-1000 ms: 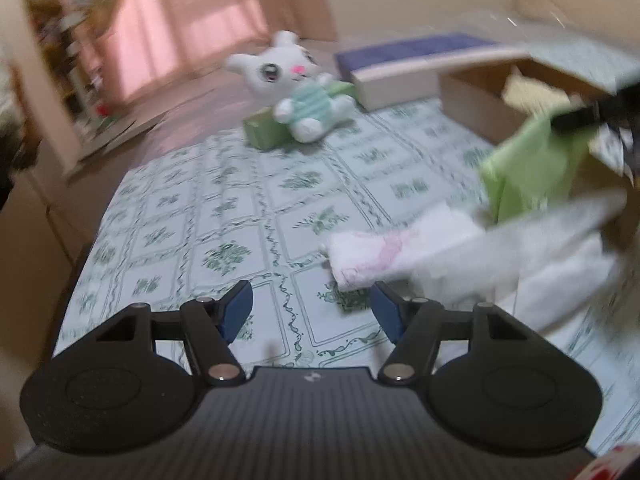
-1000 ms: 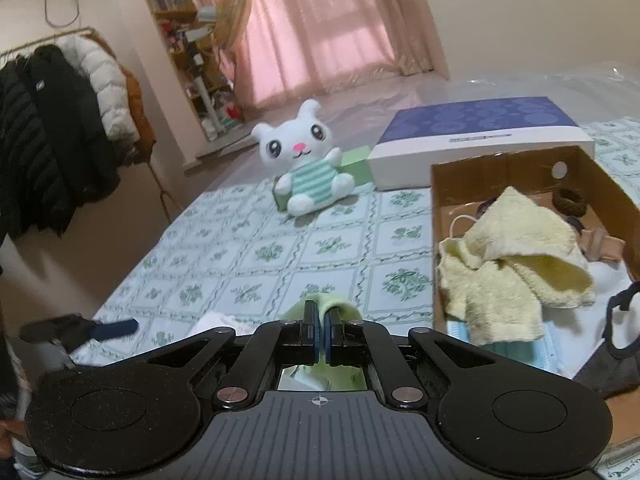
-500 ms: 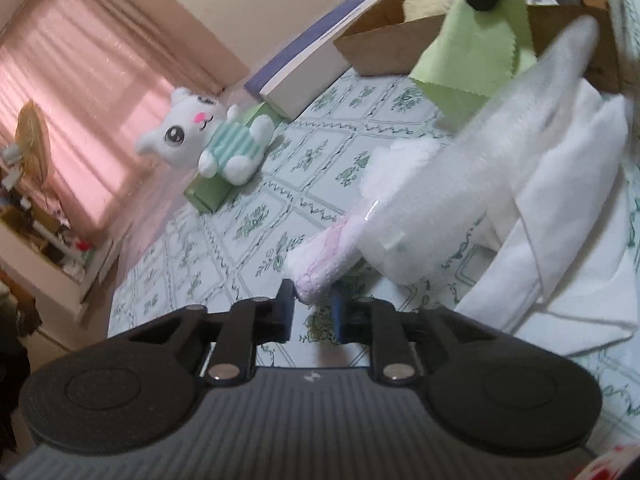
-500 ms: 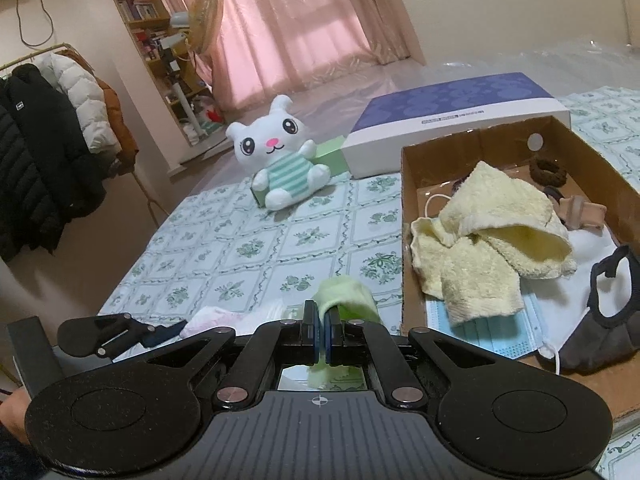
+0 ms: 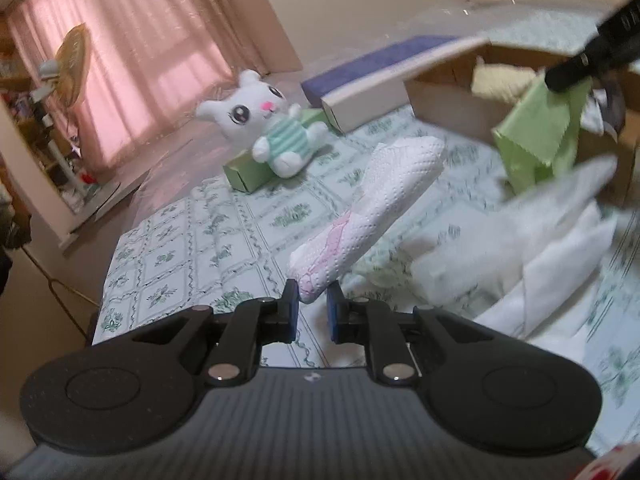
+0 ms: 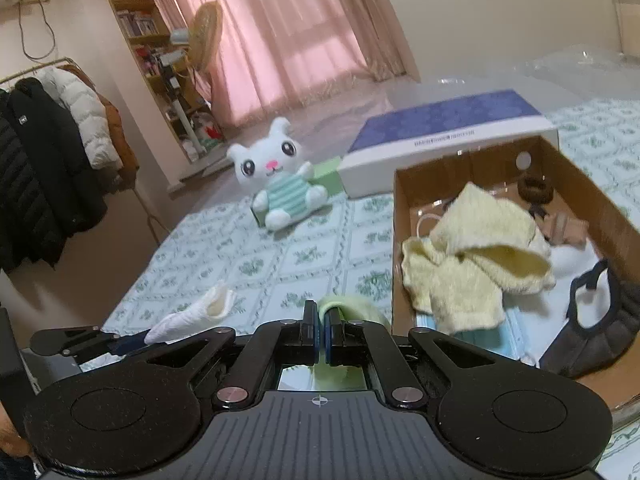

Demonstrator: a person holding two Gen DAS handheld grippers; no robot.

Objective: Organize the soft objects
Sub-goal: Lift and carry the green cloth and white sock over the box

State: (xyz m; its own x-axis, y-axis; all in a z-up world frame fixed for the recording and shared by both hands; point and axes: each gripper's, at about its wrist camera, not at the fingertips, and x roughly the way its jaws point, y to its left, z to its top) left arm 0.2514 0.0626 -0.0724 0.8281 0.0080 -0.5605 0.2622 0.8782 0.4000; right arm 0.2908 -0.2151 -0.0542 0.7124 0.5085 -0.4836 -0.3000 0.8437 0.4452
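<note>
My left gripper (image 5: 312, 300) is shut on the near end of a white embossed folded cloth (image 5: 392, 192) with a pink print. The cloth juts forward, clear of the patterned table cover (image 5: 248, 224). The right wrist view shows the same white cloth (image 6: 192, 314) held at the lower left by the left gripper (image 6: 134, 338). My right gripper (image 6: 321, 320) is shut on a light green cloth (image 6: 356, 306). In the left wrist view this green cloth (image 5: 540, 140) hangs from the right gripper (image 5: 560, 80), in front of the cardboard box (image 5: 440, 96).
The open cardboard box (image 6: 400, 208) at the right holds a yellow towel (image 6: 472, 264), a blue face mask (image 6: 480, 336) and a dark mask (image 6: 592, 328). A white plush bunny (image 6: 280, 184) leans on a small green box (image 6: 328, 176). Beside it lies a blue-topped box (image 6: 444, 128). More white cloths (image 5: 560, 280) lie at right.
The left gripper's jaws came together on the white cloth's end and raised it off the table. The right gripper stayed shut on the green cloth and barely moved.
</note>
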